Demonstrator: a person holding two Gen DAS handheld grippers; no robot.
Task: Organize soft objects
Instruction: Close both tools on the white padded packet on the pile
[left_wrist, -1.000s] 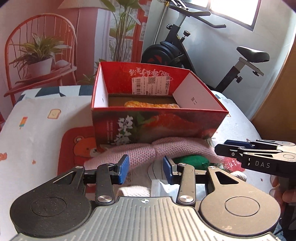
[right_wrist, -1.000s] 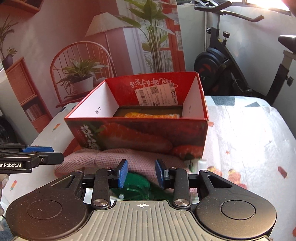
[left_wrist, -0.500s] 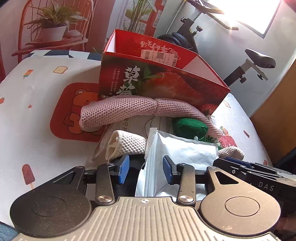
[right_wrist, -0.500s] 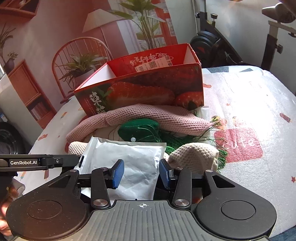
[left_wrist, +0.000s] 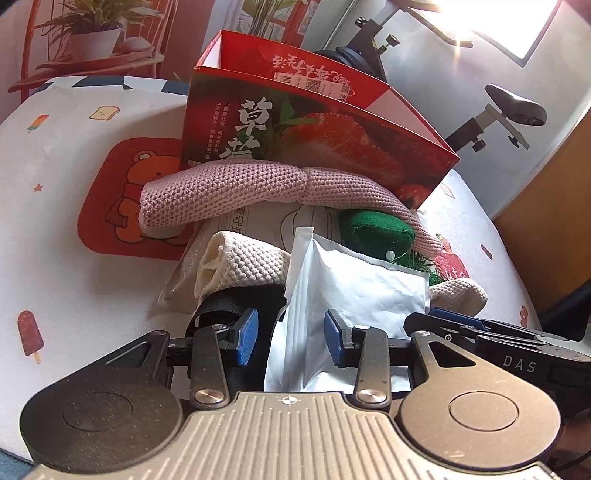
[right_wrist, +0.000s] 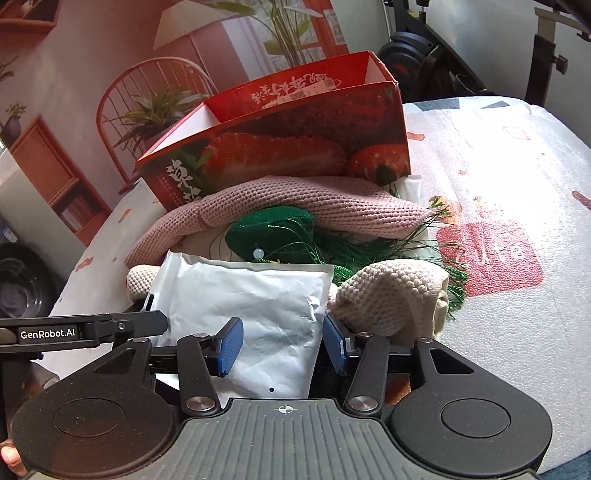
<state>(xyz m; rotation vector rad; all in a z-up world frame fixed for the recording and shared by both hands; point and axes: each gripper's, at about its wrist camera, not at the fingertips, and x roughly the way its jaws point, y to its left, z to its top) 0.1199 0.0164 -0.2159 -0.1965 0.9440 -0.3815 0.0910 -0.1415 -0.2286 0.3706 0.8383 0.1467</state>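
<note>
Crinkled white pouch (right_wrist: 243, 295) beside ribbed pink knit roll (right_wrist: 295, 206).

Both wrist views closely face white pouch (left_wrist: 354, 291).

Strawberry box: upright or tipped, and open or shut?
Upright and open. The strawberry box stands on its base on the table, top uncovered, inner walls visible. Contents cannot be seen from here.

Lying on the table: one red box (left_wrist: 317, 147), one pink knit (left_wrist: 258, 188), two cream knits (right_wrist: 391, 295), one green tassel (right_wrist: 273, 232), one white pouch (right_wrist: 251, 295).
</note>
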